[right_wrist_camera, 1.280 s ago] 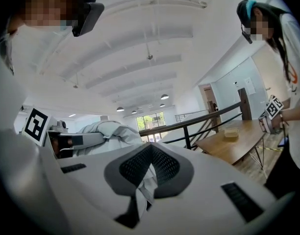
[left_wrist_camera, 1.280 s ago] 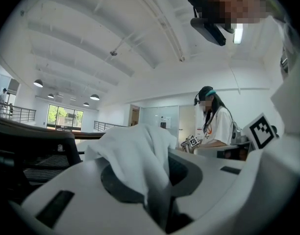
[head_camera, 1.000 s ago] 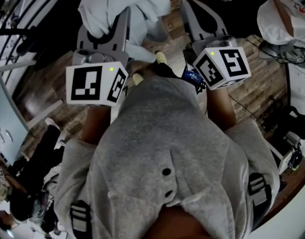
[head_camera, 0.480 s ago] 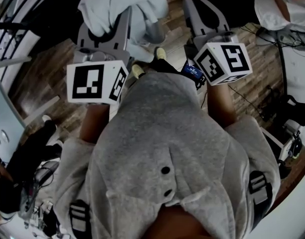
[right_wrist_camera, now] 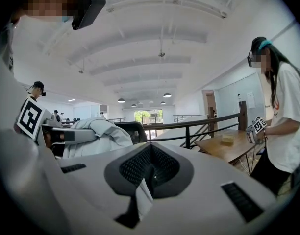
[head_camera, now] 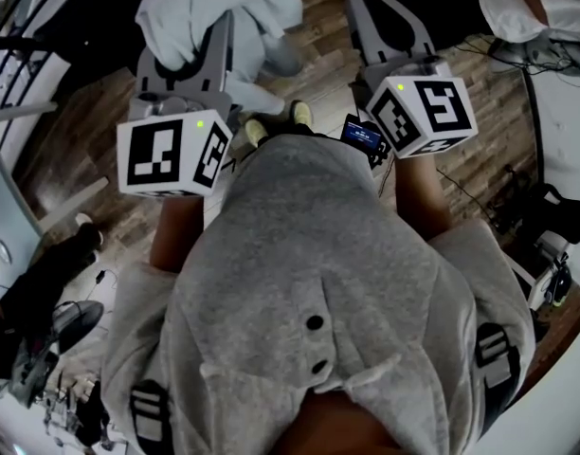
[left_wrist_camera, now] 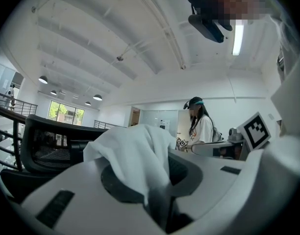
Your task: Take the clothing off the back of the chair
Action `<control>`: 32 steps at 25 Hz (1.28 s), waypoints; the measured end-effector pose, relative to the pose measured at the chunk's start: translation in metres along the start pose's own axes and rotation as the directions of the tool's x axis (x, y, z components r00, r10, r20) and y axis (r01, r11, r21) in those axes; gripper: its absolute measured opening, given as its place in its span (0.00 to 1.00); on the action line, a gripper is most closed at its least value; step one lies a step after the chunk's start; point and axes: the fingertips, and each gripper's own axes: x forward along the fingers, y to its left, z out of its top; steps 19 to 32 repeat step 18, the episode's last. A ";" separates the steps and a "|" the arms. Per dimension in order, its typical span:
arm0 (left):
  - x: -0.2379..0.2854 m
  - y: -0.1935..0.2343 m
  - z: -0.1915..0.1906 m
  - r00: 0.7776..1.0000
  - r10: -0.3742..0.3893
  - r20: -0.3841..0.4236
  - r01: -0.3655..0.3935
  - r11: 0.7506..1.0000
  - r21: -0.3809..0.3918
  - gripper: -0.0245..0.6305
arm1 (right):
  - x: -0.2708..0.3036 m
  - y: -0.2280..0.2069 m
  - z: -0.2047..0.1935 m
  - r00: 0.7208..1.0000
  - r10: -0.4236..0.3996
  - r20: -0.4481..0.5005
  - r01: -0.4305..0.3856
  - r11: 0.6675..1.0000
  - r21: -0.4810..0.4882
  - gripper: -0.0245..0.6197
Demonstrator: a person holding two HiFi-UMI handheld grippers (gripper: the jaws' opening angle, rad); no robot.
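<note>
The white clothing (head_camera: 214, 12) hangs bunched from my left gripper (head_camera: 190, 60), which is shut on it at the top left of the head view. The cloth (left_wrist_camera: 135, 155) spills out over the closed jaws in the left gripper view. My right gripper (head_camera: 371, 8) points level beside it, jaws shut. A thin strip of white cloth (right_wrist_camera: 142, 197) is pinched in their seam. From the right gripper view the rest of the garment (right_wrist_camera: 98, 131) drapes round the left gripper. The black mesh chair (left_wrist_camera: 47, 146) stands behind the cloth, apart from it, and the chair (right_wrist_camera: 133, 129) also shows beyond the garment.
A person in a white shirt (right_wrist_camera: 282, 126) stands at the right by a wooden table (right_wrist_camera: 228, 143) and a black railing (right_wrist_camera: 204, 126). Another person (left_wrist_camera: 199, 126) stands further off. Cables (head_camera: 527, 60) and gear lie on the wooden floor at the right.
Both grippers have drifted a little left and up in the head view, the white clothing going along in the left one. Their grips look the same.
</note>
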 end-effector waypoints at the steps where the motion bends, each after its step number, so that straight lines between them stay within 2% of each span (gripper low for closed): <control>1: 0.003 0.001 0.000 1.000 0.002 -0.002 -0.002 1.000 0.001 0.17 | 0.002 -0.003 0.000 1.000 0.001 0.001 -0.001 1.000 0.003 0.05; 15: 0.028 -0.032 0.003 1.000 -0.005 -0.020 0.005 1.000 0.011 0.17 | -0.012 -0.039 0.002 1.000 0.008 0.014 -0.008 1.000 0.029 0.05; 32: 0.029 -0.036 0.006 1.000 -0.005 -0.017 0.005 1.000 0.013 0.17 | -0.014 -0.042 0.005 1.000 0.007 0.018 -0.008 0.999 0.036 0.05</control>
